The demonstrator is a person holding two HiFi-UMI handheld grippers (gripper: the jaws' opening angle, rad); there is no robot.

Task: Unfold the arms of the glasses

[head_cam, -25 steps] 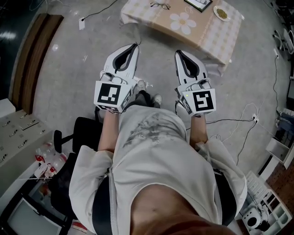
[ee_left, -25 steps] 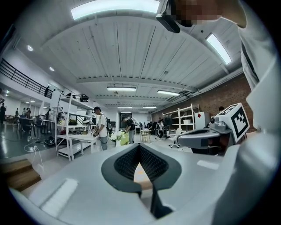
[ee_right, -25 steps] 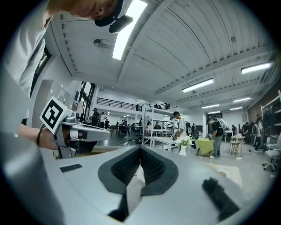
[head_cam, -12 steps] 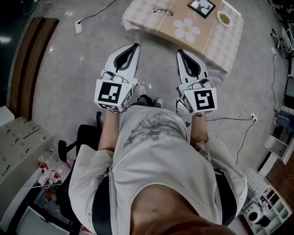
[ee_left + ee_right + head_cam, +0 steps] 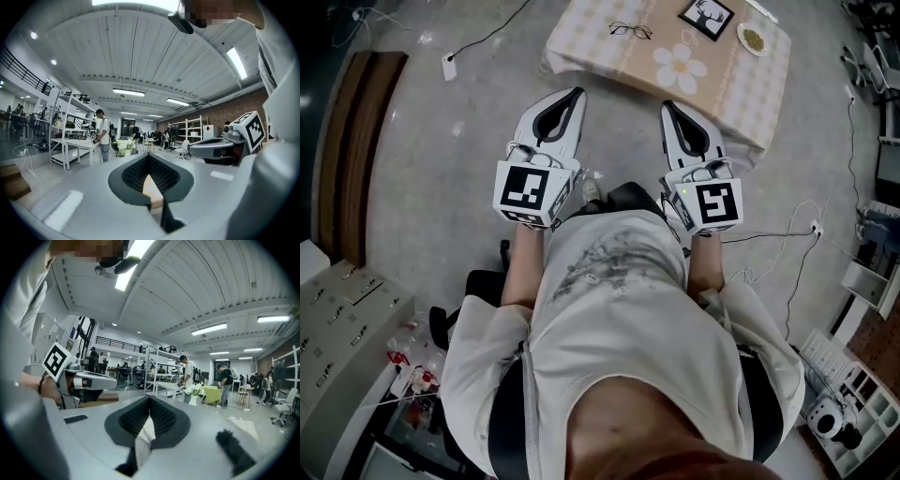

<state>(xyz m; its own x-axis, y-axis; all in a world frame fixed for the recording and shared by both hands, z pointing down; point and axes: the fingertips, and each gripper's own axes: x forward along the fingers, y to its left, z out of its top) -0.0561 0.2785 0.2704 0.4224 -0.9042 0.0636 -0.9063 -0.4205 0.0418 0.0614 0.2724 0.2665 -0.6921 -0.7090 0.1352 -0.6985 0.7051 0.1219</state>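
Head view steeply down from above; gripper views level, outward, seemingly sharing white shelving (image 5: 65,126)

You wear a pale grey, short-sleeved T-shirt (image 5: 619,328) with a faded dark print (image 5: 592,258) on the chest. Your left gripper (image 5: 574,94) and right gripper (image 5: 667,106) have white shells and black ribbed fingers (image 5: 133,174). Each carries a cube (image 5: 525,192) with black-and-white square markers.

Grey concrete floor (image 5: 441,187) runs to a far cloth-covered table (image 5: 591,49), a wooden step (image 5: 361,150) lies at the left, and white shelving racks (image 5: 61,124), a brick wall (image 5: 229,110) and ceiling strip lights (image 5: 129,92) fill the hall beyond.
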